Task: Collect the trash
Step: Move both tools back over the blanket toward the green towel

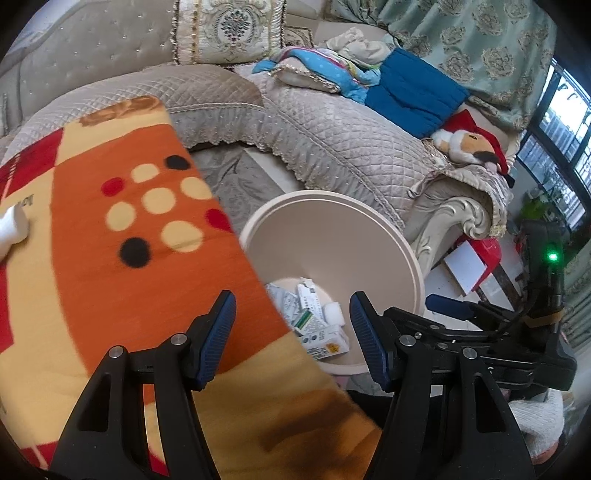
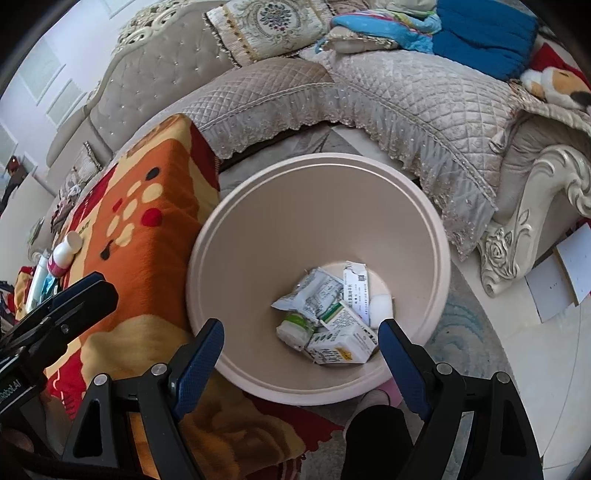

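A beige round trash bin [image 2: 258, 229] stands on the floor beside a table covered by an orange spotted blanket [image 2: 147, 258]. Several pieces of trash lie in its bottom: a silver foil pouch [image 2: 314, 293], medicine boxes [image 2: 340, 345] and a white wad [image 2: 380, 304]. My right gripper [image 2: 301, 354] is open and empty above the bin's near rim. My left gripper [image 1: 291, 332] is open and empty over the blanket's edge [image 1: 129, 277], next to the bin [image 1: 332, 229]. A small white bottle with a pink label [image 2: 66, 253] lies on the blanket; its end shows in the left wrist view [image 1: 13, 225].
A quilted beige sofa [image 2: 388, 96] curves behind the bin, with cushions, blue cloth [image 2: 484, 33] and a plush toy [image 1: 469, 146]. More small items [image 2: 40, 280] lie at the table's far left. The carved sofa arm [image 2: 524, 229] and white boards [image 2: 561, 266] are at the right.
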Demonstrator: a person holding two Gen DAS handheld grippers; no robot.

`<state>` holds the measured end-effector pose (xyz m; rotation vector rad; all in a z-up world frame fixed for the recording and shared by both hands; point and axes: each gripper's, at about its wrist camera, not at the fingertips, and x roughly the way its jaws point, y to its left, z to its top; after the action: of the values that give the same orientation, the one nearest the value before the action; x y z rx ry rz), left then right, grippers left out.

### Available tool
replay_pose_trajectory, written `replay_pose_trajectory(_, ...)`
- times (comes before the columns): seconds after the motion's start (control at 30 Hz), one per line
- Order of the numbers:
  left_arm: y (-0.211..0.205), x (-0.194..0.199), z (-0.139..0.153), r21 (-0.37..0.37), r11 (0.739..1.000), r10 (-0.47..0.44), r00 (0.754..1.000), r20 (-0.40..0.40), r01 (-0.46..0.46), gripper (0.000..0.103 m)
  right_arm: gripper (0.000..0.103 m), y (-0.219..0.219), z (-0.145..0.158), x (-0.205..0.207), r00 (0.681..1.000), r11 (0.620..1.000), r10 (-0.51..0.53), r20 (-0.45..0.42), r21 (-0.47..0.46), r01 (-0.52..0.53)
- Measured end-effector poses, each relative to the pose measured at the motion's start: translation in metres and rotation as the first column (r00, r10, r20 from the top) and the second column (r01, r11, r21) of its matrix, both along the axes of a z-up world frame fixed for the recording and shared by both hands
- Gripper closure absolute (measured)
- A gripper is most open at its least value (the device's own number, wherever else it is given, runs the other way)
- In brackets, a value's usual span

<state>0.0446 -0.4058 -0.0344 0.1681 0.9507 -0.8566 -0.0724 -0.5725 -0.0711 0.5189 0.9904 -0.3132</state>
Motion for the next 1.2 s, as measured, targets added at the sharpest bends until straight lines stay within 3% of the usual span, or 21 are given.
replay_pose_trajectory(0.4,0.084,0.003,0.006,0.039,0.985,0.164,0.984,0.075,-0.168,0.040,0.019,0.062,0.028,0.023,0.992,0.991,0.123,0.041,-0.057,-0.121)
replay_pose_trajectory(0.73,0.153,0.006,0.012,0.040,0.952,0.297,0.949,0.107,-0.302,0.040,0.019,0.121,0.042,0.046,0.969,0.968,0.240,0.056,-0.085,-0.235)
replay_pose_trajectory(1.2,0.230,0.001,0.014,0.047,0.905,0.414,0.900,0.137,-0.423,0.040,0.019,0.190,0.048,0.068,0.934,0.933,0.352,0.066,-0.109,-0.344)
